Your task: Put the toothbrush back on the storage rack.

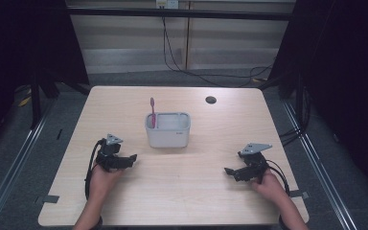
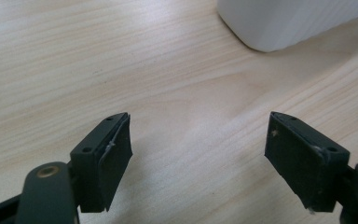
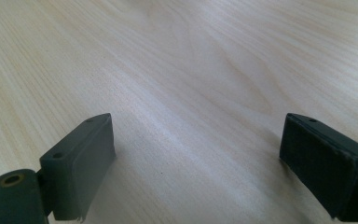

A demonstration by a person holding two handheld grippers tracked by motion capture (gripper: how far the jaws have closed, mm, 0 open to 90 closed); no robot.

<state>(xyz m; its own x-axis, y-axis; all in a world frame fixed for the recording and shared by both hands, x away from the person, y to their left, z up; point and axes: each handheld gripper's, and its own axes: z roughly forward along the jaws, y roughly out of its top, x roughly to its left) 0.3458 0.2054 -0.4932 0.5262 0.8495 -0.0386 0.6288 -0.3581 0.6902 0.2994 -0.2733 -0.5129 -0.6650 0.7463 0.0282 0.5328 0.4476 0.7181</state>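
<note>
White holder [image 1: 168, 130] with pink toothbrush [image 1: 152, 112], frame centre, between and above left gripper [image 1: 132, 158] and right gripper [image 1: 228, 171]; both jaws apart, empty. Wooden table [image 1: 211, 191]; grey floor [image 1: 9, 153].

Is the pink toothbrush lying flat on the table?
No, the toothbrush stands upright in the white holder, near its left end.
</note>
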